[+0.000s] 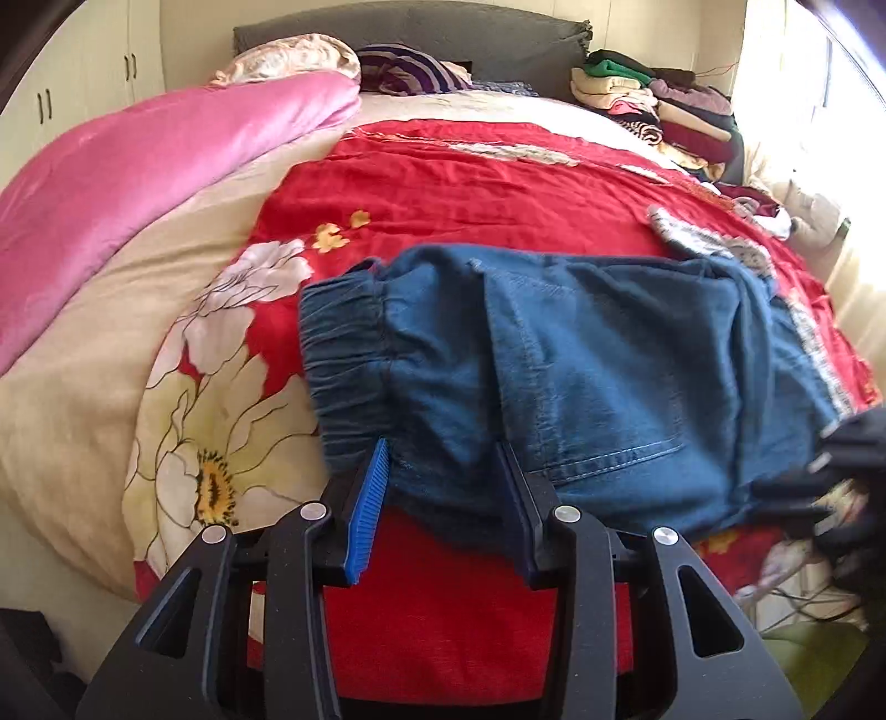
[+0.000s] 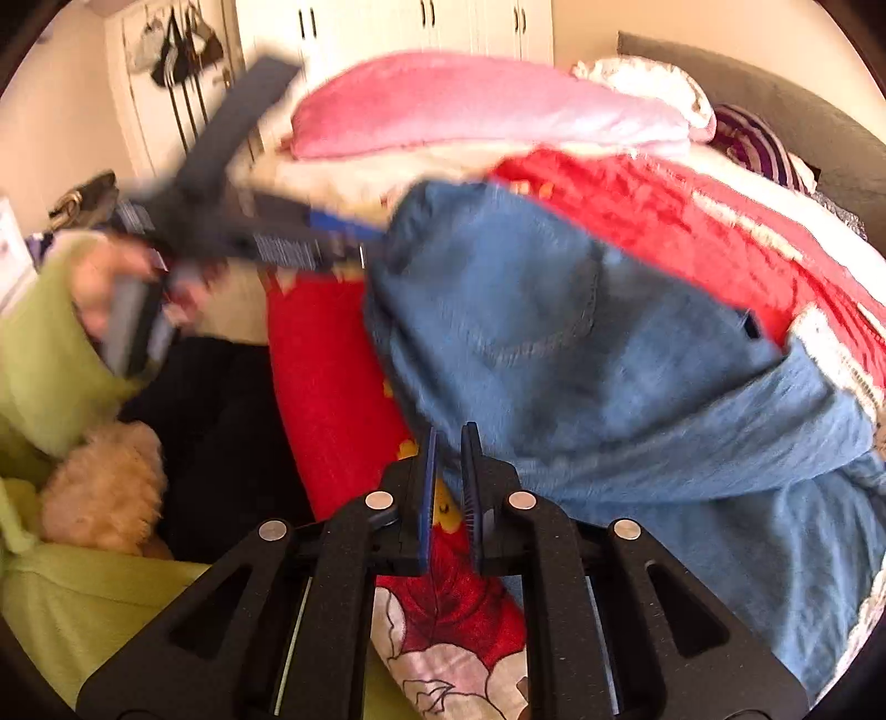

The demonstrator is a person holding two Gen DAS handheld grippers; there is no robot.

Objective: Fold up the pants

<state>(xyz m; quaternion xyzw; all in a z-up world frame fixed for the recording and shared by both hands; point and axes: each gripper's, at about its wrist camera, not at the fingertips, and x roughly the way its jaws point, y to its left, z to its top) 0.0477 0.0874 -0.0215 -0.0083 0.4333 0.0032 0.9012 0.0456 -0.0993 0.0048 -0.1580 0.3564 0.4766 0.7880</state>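
Blue denim pants (image 1: 581, 376) lie folded on the red flowered bedspread (image 1: 470, 194), elastic cuff to the left. My left gripper (image 1: 443, 448) is open, its blue-padded fingers (image 1: 365, 498) standing wide at the pants' near edge with cloth between them. In the right wrist view the pants (image 2: 581, 343) are blurred by motion. My right gripper (image 2: 449, 437) has its jaws nearly together at the pants' near edge; whether cloth is pinched is unclear. The left gripper also shows there (image 2: 288, 243), held by a hand in a green sleeve.
A pink quilt (image 1: 166, 166) lies along the left of the bed. A pile of folded clothes (image 1: 653, 105) sits at the far right by the grey headboard (image 1: 415, 27). White wardrobes (image 2: 415, 22) stand behind. A grey patterned cloth (image 1: 709, 238) lies beyond the pants.
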